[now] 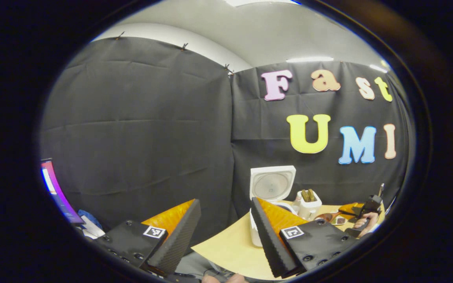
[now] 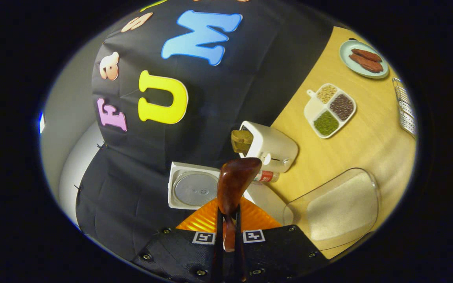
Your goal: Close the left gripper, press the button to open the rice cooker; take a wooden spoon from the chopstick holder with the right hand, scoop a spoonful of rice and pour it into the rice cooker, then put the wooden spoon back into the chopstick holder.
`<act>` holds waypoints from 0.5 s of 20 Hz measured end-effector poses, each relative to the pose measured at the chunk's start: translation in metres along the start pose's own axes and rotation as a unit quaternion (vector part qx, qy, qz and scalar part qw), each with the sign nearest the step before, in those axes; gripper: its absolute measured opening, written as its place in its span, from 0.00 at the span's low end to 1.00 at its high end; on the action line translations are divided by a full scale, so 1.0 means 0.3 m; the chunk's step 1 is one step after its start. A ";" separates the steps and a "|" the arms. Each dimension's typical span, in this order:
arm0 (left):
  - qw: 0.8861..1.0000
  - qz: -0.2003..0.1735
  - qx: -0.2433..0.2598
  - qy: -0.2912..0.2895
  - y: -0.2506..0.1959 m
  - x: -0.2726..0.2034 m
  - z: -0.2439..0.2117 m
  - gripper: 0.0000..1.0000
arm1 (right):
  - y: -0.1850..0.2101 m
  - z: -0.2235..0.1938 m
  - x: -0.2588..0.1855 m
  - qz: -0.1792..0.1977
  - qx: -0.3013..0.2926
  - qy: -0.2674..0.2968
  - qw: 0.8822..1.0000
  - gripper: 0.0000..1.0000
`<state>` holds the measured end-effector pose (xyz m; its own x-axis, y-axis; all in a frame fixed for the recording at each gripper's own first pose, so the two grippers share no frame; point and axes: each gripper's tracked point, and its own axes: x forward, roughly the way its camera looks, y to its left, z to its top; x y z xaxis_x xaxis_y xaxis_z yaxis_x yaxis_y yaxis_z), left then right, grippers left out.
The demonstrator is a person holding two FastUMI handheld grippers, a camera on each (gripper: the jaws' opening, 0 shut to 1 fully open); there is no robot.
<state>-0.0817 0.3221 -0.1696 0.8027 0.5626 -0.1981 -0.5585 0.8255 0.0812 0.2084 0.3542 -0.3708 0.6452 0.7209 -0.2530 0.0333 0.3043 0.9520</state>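
In the left gripper view the white rice cooker (image 1: pixel 272 184) stands on the table with its lid up, and my left gripper (image 1: pixel 225 202) is open in front of it with nothing between its fingers. The white chopstick holder (image 1: pixel 309 204) stands just right of the cooker. In the right gripper view my right gripper (image 2: pixel 228 214) is shut on the handle of the brown wooden spoon (image 2: pixel 236 181). The spoon's bowl hangs over the open rice cooker (image 2: pixel 195 190), with no rice showing on it. The chopstick holder (image 2: pixel 269 147) holds other wooden utensils. A clear container of rice (image 2: pixel 340 208) lies to the right.
A divided dish of beans (image 2: pixel 330 110), a plate of sausages (image 2: pixel 363 59) and a wire rack (image 2: pixel 405 106) sit farther along the yellow table (image 2: pixel 368 149). A small bottle (image 2: pixel 266 177) lies beside the cooker. A hand (image 1: pixel 364 226) holds the other gripper. A lit screen (image 1: pixel 53 188) stands at the left.
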 end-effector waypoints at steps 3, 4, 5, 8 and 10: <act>1.000 0.015 -0.006 -0.001 0.031 -0.008 0.008 0.91 | 0.116 -0.057 0.145 0.009 -0.057 0.017 0.998 0.11; 1.000 0.020 -0.006 -0.001 0.044 -0.013 0.004 0.91 | 0.152 -0.074 0.206 0.008 -0.084 0.019 0.996 0.11; 1.000 0.026 -0.004 0.000 0.061 -0.017 0.001 0.91 | 0.180 -0.090 0.261 0.008 -0.115 0.024 0.993 0.11; 0.999 0.047 -0.005 0.010 0.121 -0.021 -0.024 0.88 | 0.263 -0.167 0.400 0.009 -0.209 0.037 0.977 0.11; 0.998 0.062 -0.014 0.015 0.159 -0.042 0.002 0.86 | 0.278 -0.220 0.492 0.006 -0.270 0.047 0.962 0.11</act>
<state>-0.1183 0.3544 -0.1625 0.7214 0.6576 -0.2171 -0.6583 0.7485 0.0801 0.2561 0.5270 -0.3400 0.5709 0.7715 -0.2808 -0.3911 0.5563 0.7332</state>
